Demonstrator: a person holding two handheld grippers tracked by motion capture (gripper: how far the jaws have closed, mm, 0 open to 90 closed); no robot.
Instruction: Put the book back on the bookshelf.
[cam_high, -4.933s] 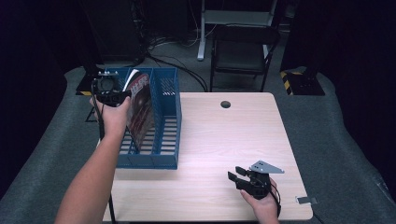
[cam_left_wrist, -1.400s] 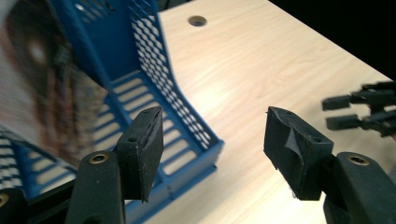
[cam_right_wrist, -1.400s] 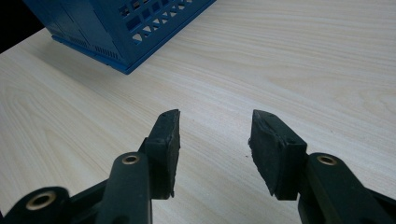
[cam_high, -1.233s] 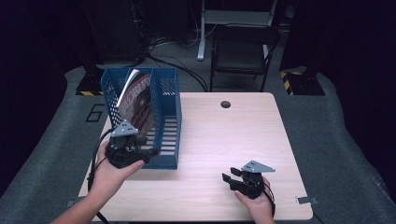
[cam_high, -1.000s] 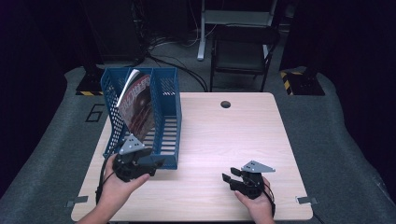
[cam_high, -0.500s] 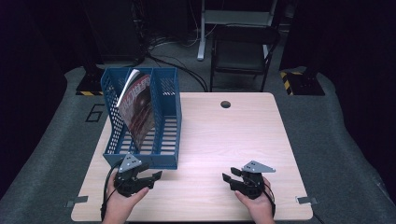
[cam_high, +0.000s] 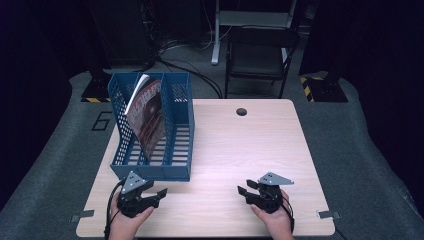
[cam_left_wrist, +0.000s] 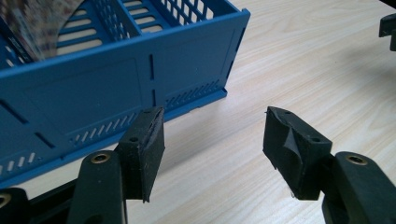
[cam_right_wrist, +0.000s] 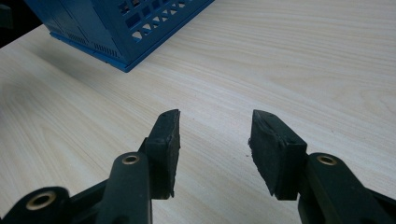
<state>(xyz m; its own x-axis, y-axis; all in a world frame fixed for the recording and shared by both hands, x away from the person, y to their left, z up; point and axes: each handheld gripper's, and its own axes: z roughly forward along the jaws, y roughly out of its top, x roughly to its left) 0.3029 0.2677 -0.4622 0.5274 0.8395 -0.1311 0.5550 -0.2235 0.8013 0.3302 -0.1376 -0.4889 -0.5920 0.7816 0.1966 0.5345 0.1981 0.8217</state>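
Observation:
A blue slotted file rack (cam_high: 150, 127) stands on the left half of the light wooden table (cam_high: 240, 140). A magazine (cam_high: 147, 112) with a dark reddish cover leans upright in one of its slots. My left gripper (cam_high: 159, 192) rests low on the table just in front of the rack's near wall (cam_left_wrist: 93, 93), jaws open with nothing between them (cam_left_wrist: 212, 140). My right gripper (cam_high: 243, 192) sits near the front edge at the right, also open and empty (cam_right_wrist: 215, 135), pointing toward the rack's corner (cam_right_wrist: 126, 28).
A round cable hole (cam_high: 242, 111) lies near the table's far edge. A black chair (cam_high: 260, 55) and cables stand on the floor behind the table. Bare tabletop stretches between the two grippers and to the right of the rack.
My left hand came back from the rack's far end, where it was at the magazine, and sank to the table in front of the rack. The right gripper stayed put.

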